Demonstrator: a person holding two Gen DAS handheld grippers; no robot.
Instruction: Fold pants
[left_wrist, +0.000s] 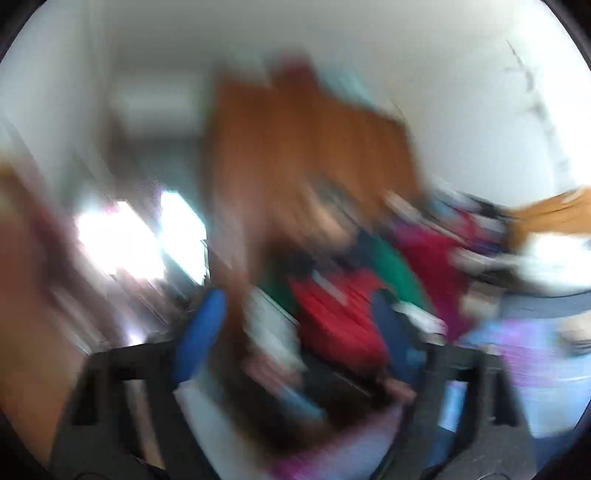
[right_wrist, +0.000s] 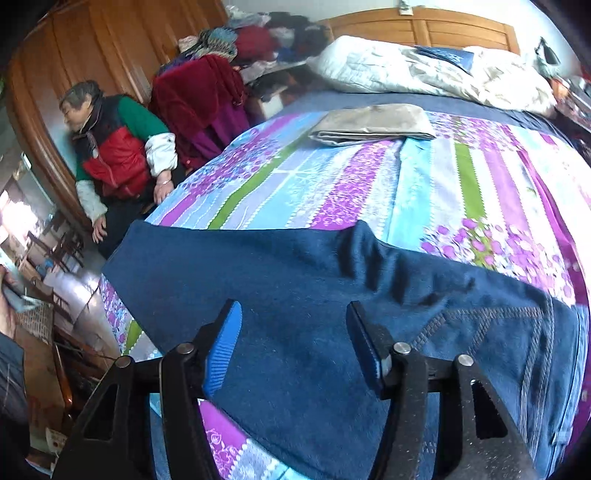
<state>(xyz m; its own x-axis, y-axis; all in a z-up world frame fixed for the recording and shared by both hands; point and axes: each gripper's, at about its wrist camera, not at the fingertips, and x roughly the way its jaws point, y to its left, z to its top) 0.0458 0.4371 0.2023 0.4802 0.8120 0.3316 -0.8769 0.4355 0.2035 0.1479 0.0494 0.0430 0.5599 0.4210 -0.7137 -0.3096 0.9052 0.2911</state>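
Right wrist view: the right gripper (right_wrist: 293, 339), black-framed with blue ribbed pads, stands with its jaws spread wide and nothing between them, poised over the dark blue denim pants (right_wrist: 314, 302). The pants lie flat across the near part of the bed, a contrast-stitched seam visible at the right and a raised crease near the far edge. Beneath them lies a striped floral bedspread in purple, light blue and green (right_wrist: 332, 177). Farther along it rests a folded beige garment (right_wrist: 373, 123); beyond that, a rumpled white quilt (right_wrist: 406, 70) lies against the wooden headboard (right_wrist: 424, 27). At the left, beside the bed, is a person in a red, green and dark jacket with white sleeve covers (right_wrist: 118, 147), in front of a brown wooden wardrobe (right_wrist: 92, 44); clothes in dark red and other colours (right_wrist: 207, 88) are heaped nearby.

Left wrist view: heavily motion-blurred. The left gripper (left_wrist: 295, 332) shows a blue pad at the left and another at the right, well apart, so its jaws appear spread; whether anything lies between them cannot be told. Behind, the wardrobe and the jacketed person appear only as smears.
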